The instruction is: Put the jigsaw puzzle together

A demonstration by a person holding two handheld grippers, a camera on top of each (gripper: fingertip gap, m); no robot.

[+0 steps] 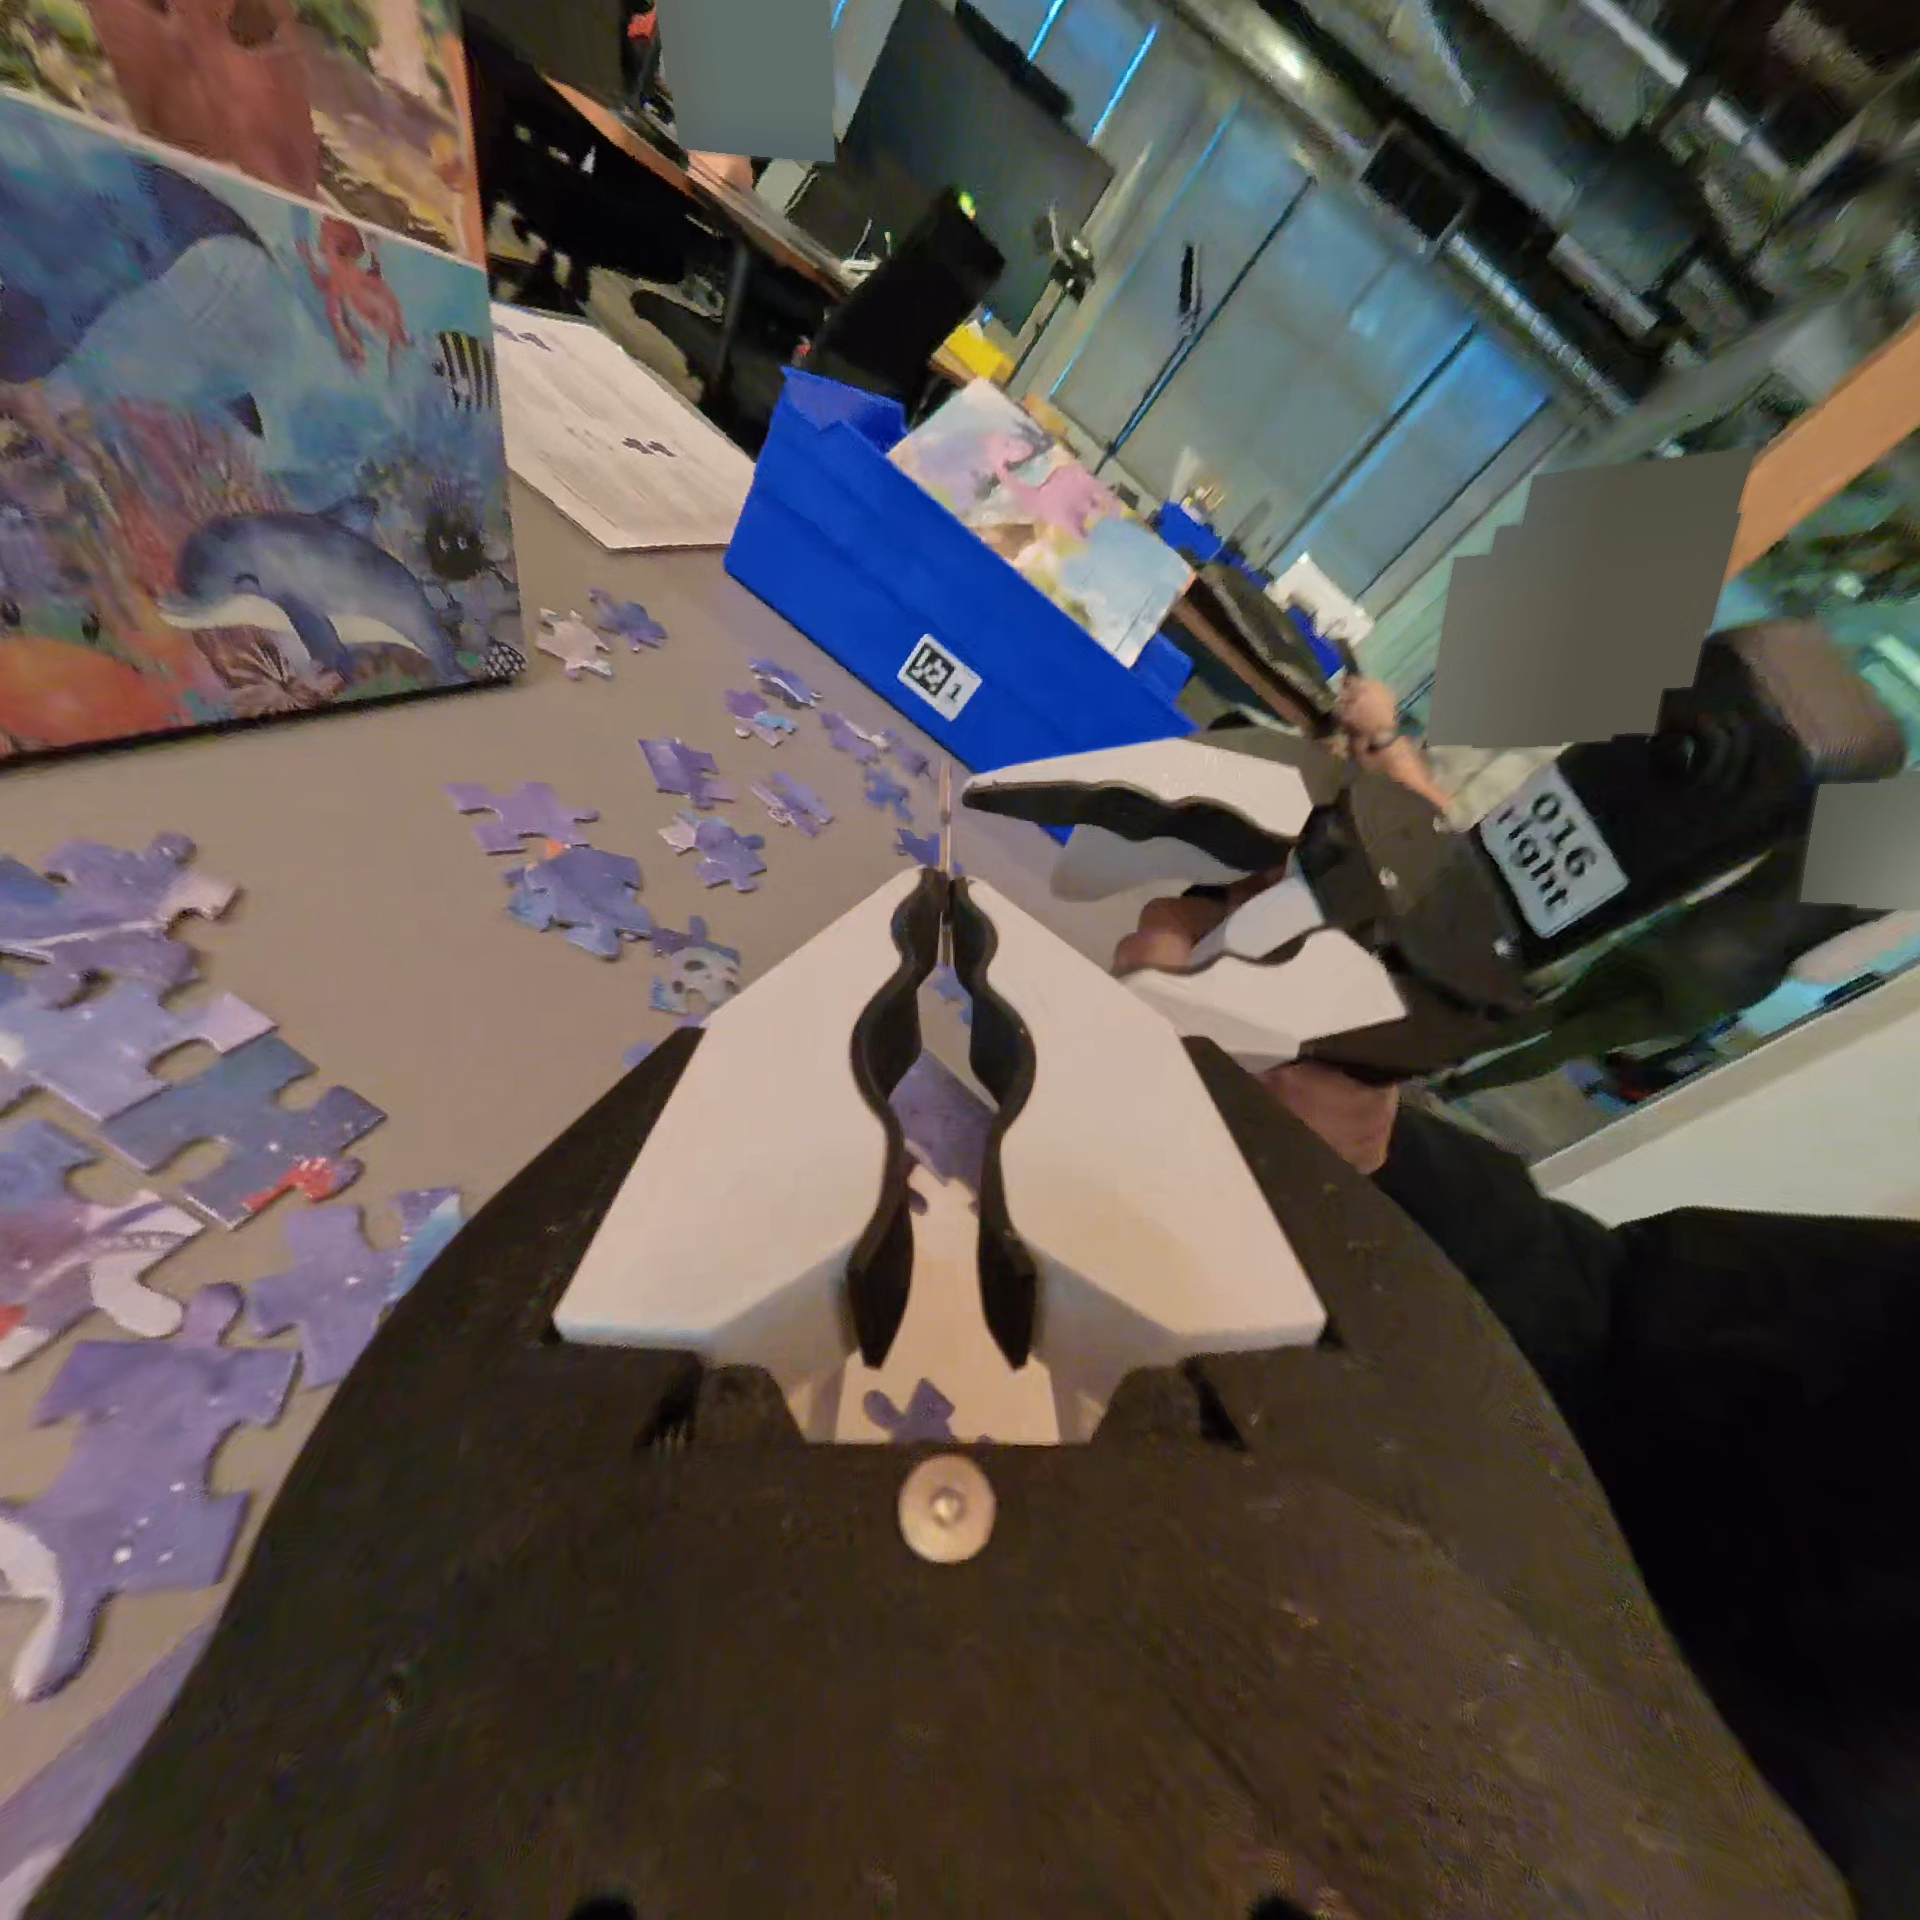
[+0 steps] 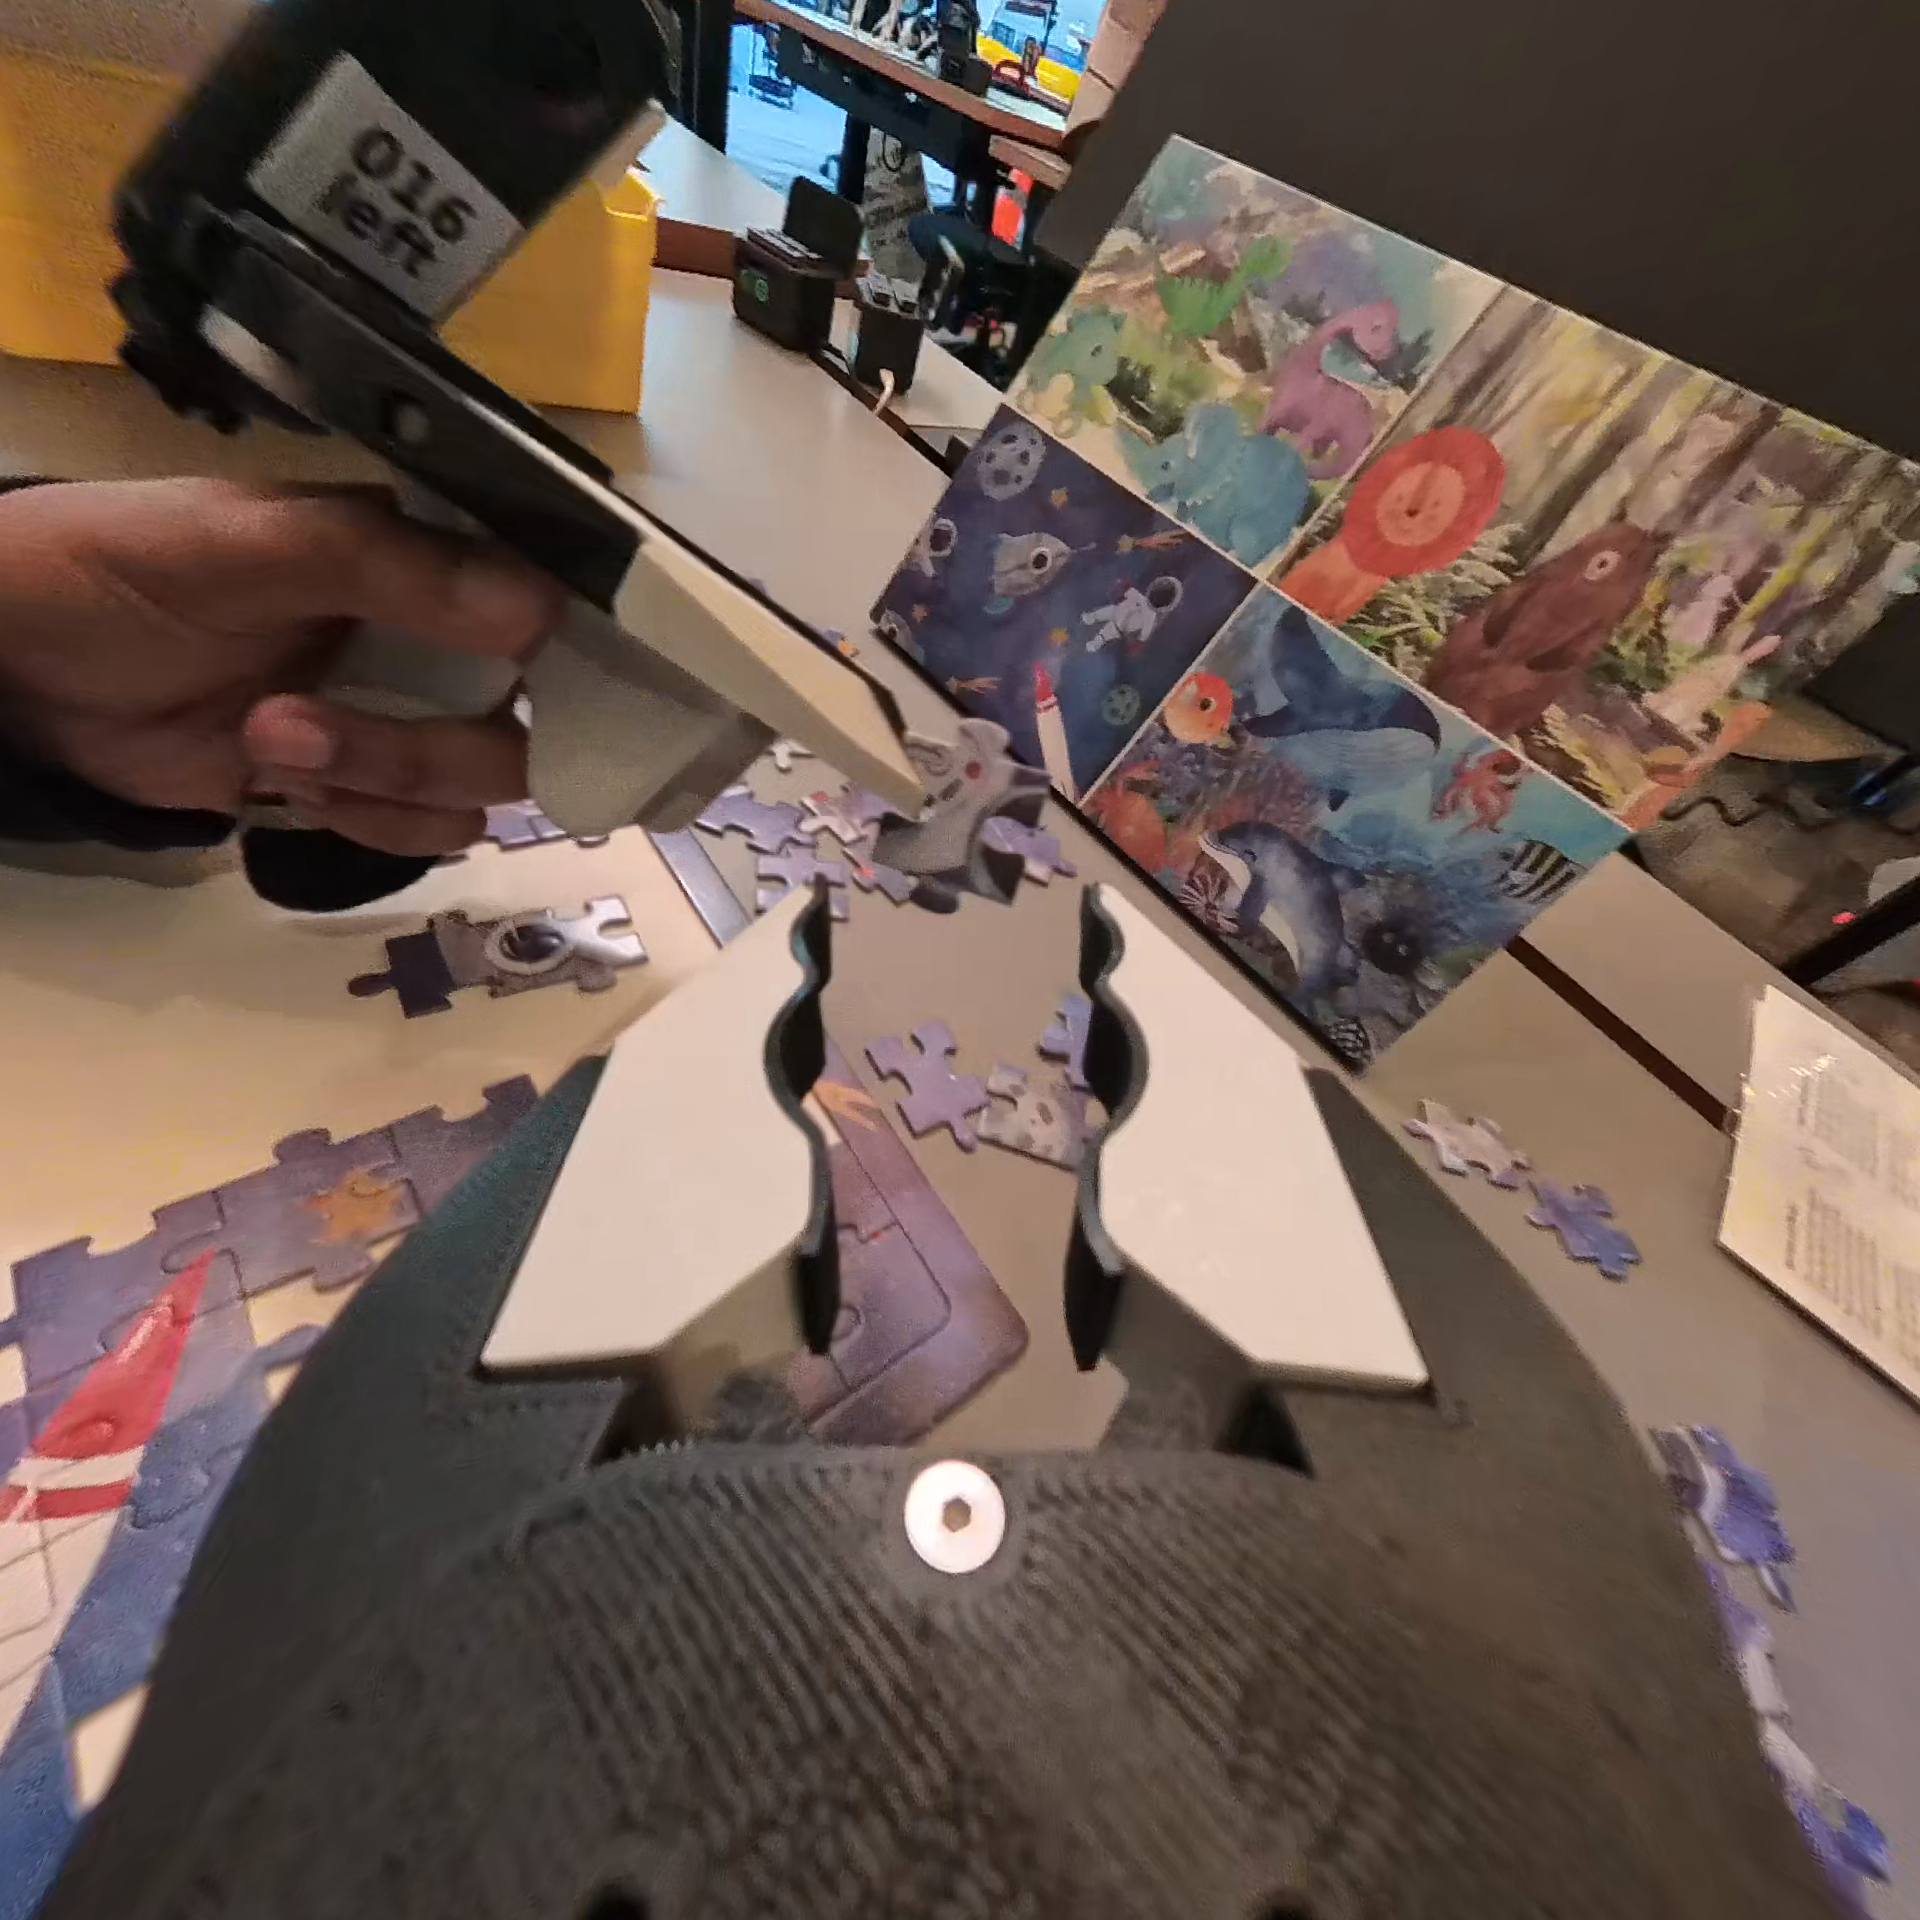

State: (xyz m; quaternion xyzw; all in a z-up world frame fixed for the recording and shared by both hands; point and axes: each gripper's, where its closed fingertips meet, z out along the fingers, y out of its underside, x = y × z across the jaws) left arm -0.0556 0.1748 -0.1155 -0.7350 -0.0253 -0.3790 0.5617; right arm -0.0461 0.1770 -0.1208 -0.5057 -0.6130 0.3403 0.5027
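my left tongs (image 1: 943, 891) are clamped on a thin grey-and-purple cardboard puzzle piece (image 2: 971, 774), held edge-on and lifted clear of the grey surface (image 1: 343, 935), probably so its picture can be turned and matched. my right tongs (image 2: 956, 920) stand apart with nothing between them, hovering near the left pair above loose purple puzzle pieces (image 2: 935, 1081). a partly joined space-themed puzzle (image 2: 208, 1247) lies at my left. an upright illustrated puzzle box (image 2: 1351, 623) stands behind, likely as reference. a blue plastic bin (image 1: 935, 603) sits farther back in a cluttered workshop.
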